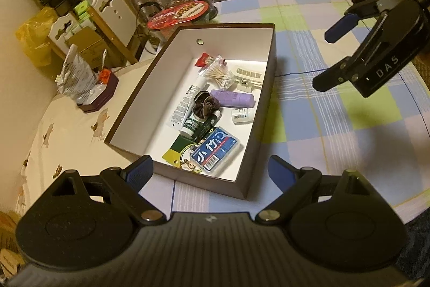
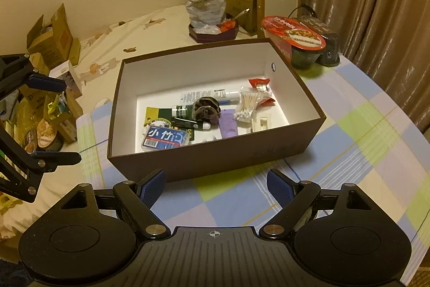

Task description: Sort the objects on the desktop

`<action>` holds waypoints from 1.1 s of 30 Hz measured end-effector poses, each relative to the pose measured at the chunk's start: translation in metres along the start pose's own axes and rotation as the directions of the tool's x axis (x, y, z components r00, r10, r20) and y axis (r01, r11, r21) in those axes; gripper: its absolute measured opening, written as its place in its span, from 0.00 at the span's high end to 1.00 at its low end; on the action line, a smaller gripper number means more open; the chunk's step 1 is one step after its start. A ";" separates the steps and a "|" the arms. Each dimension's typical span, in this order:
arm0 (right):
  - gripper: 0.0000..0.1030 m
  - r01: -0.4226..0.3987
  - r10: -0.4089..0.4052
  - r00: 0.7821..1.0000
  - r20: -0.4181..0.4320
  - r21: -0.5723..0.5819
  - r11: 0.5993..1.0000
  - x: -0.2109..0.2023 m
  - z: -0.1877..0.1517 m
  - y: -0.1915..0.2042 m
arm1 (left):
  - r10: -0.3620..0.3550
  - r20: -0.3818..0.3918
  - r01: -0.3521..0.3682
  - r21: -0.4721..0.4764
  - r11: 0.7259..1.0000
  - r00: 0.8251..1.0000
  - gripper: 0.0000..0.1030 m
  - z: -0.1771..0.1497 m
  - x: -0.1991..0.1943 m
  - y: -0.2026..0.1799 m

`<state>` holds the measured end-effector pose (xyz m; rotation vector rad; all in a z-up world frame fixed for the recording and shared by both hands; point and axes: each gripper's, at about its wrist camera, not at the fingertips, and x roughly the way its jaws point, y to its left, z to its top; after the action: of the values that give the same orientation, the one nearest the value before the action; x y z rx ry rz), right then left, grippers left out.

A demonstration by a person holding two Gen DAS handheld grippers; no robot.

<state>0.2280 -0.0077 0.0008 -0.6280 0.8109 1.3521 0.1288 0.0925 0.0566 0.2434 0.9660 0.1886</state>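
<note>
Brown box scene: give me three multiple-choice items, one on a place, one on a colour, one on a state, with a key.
1. Where is the blue case with white characters?
A. inside the brown box
B. on the checked cloth beside it
C. in the right hand-held gripper

2. What colour is the tube lying next to the cotton swabs?
A. red
B. purple
C. yellow

3. How do the left hand-held gripper and right hand-held gripper stand?
A. both shut on items
B. one open, one shut
C. both open and empty

Key: 1 A, it lies on the box floor at one end; 2 B, its body is lilac; 3 C, the blue pads are spread with nothing between.
</note>
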 end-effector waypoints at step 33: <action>0.17 -0.053 0.053 0.999 0.000 -0.048 0.997 -0.005 -0.020 -0.013 | 0.111 -0.014 -0.110 -0.272 0.956 0.994 0.08 -0.008 -0.023 -0.036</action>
<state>0.2381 -0.0288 -0.0077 -0.6468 0.8003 1.4236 0.1113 0.0528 0.0596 0.0442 0.9139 0.4205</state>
